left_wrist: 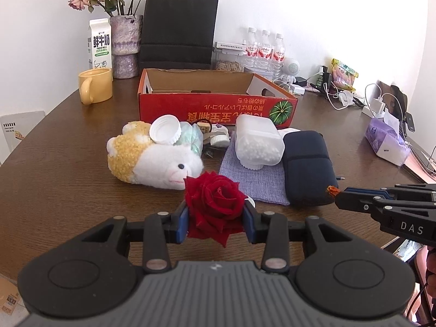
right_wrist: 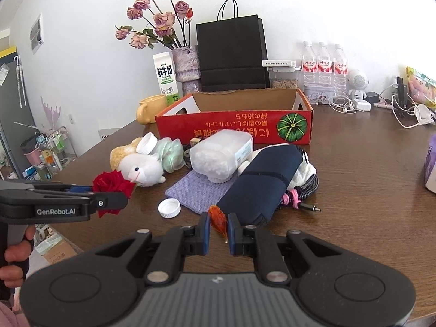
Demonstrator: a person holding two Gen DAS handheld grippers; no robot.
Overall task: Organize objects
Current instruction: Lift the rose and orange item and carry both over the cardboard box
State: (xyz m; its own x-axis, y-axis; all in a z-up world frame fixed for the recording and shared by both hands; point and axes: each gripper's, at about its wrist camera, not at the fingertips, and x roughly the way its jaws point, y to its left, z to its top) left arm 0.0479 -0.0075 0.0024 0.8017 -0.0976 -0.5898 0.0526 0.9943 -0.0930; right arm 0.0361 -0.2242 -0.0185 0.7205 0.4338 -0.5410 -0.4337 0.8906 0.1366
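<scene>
Across the dark wood-grain tabletop, I saw the red cardboard box at upper centre, open-topped. Low centre, my left gripper clamped its fingers on a velvety red rose, bloom facing up. My right gripper pinched a small orange petal-like scrap, long axis pointing down-right.
</scene>
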